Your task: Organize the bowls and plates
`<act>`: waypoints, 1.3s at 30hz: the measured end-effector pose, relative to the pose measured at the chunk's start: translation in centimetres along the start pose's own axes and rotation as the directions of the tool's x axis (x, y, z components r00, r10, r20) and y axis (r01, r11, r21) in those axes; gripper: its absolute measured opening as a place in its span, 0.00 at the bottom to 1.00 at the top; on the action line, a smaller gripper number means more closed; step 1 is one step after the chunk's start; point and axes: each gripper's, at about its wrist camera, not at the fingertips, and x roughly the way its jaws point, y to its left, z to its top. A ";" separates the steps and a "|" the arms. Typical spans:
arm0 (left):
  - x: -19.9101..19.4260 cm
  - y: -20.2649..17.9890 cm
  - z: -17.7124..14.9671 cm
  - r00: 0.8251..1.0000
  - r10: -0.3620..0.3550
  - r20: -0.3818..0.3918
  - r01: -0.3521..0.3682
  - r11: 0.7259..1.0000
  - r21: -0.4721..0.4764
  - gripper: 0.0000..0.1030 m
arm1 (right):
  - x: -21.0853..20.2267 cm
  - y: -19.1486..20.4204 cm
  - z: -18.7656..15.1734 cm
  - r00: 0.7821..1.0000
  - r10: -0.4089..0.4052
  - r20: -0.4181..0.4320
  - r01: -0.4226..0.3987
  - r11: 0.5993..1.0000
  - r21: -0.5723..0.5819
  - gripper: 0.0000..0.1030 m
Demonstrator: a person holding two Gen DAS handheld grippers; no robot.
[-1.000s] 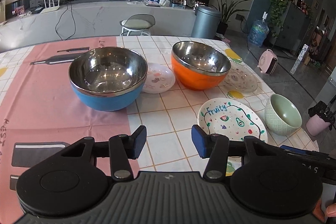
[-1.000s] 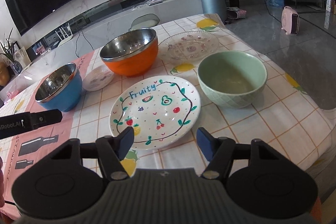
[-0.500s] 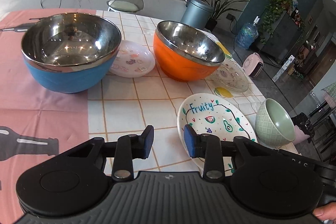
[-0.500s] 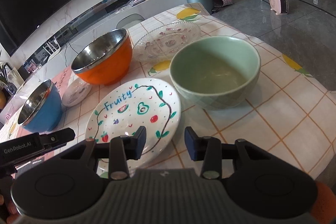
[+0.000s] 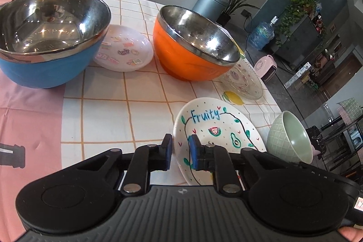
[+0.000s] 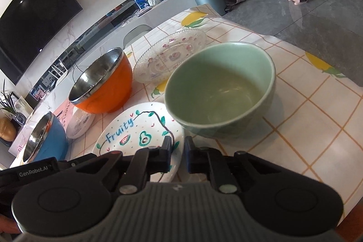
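Both tools are closing in on the round, glossy "Fruity" plate [image 5: 213,128] lying flat on the bench's [image 5: 127,110] checked cloth. The left tool [image 5: 180,152] is straddling the plate's near left rim, its blue-padded jaws having just been narrowing, a small gap showing. The right tool [image 6: 178,154] is straddling the near right rim likewise, jaws nearly together; whether pads are pressing, I cannot tell. A matte green ceramic bowl [image 6: 222,92] is sitting just beside the plate.

"fruity" on plate [image 5: 217,128]; "genrobot.ai" on claw [image 6: 34,171]
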 end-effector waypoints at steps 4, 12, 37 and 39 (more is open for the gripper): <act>-0.2 -0.3 0.0 1.000 0.020 0.000 -0.020 1.000 0.000 0.13 | -0.1 -0.4 0.1 1.000 0.017 -0.005 -0.017 1.000 0.020 0.08; -1.9 0.4 -0.3 1.000 0.019 0.012 -0.018 0.999 -0.044 0.10 | -0.6 0.0 0.0 0.999 0.035 -0.037 -0.033 0.998 0.052 0.07; -14.3 7.2 -3.5 0.982 0.147 0.118 -0.124 0.975 -0.183 0.10 | -4.2 10.0 -5.7 0.972 0.178 -0.154 -0.191 0.979 -0.074 0.07; -15.2 7.9 -3.8 0.979 0.162 0.121 -0.138 0.973 -0.186 0.10 | -4.0 10.9 -6.4 0.968 0.185 -0.172 -0.201 0.976 -0.086 0.07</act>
